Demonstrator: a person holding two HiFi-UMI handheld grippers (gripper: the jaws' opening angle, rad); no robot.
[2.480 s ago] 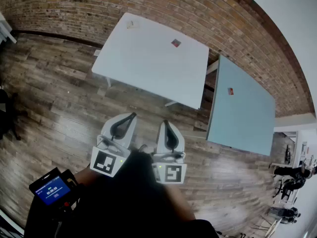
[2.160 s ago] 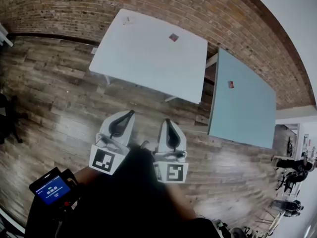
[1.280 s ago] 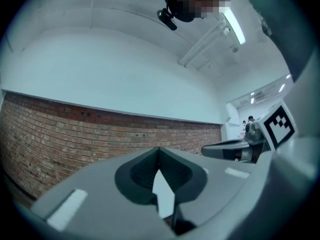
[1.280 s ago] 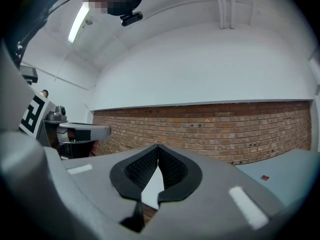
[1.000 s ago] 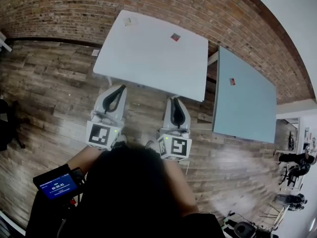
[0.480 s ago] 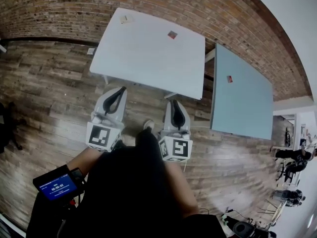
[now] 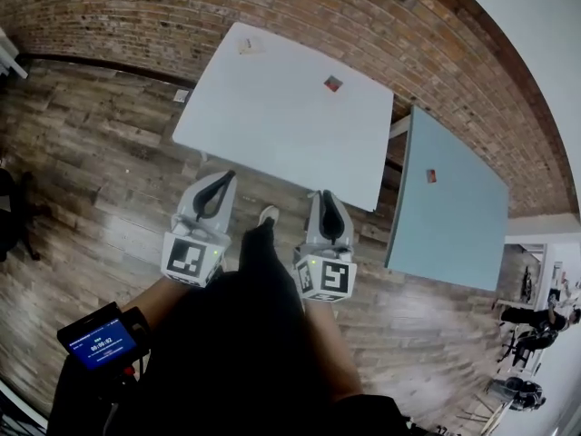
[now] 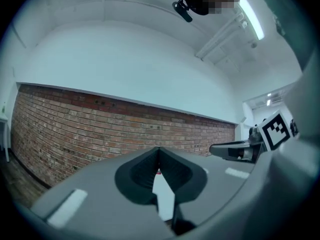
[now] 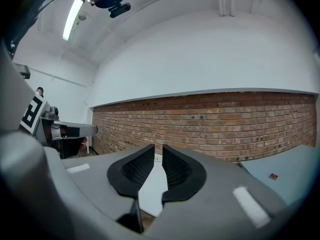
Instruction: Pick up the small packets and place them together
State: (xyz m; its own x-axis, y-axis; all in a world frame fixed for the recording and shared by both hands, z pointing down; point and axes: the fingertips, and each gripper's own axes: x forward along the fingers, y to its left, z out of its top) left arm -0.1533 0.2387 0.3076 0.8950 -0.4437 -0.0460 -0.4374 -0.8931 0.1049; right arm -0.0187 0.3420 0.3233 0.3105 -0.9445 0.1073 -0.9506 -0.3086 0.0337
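Note:
Two small packets lie on the white table (image 7: 272,125): a pale one (image 7: 245,46) at its far left corner and a red one (image 7: 333,84) at the far right. A third red packet (image 7: 431,176) lies on the blue-grey table (image 7: 454,225) to the right. Both grippers hang over the wooden floor short of the white table's near edge. My left gripper (image 7: 224,174) is shut and empty, its tips meeting (image 8: 159,150). My right gripper (image 7: 325,193) holds nothing, and a narrow gap shows between its tips (image 9: 158,148). The third packet (image 9: 273,176) shows at the right of the right gripper view.
A brick wall (image 7: 136,7) runs behind both tables. Wooden floor (image 7: 91,153) surrounds them. A device with a blue screen (image 7: 93,343) sits on my left forearm. My shoe (image 7: 268,214) shows between the grippers. People stand far off at the right (image 7: 522,321).
The view has shifted as I step toward the white table. Both grippers have risen from close together to spread apart, pointing at its near edge. A shoe now shows between them.

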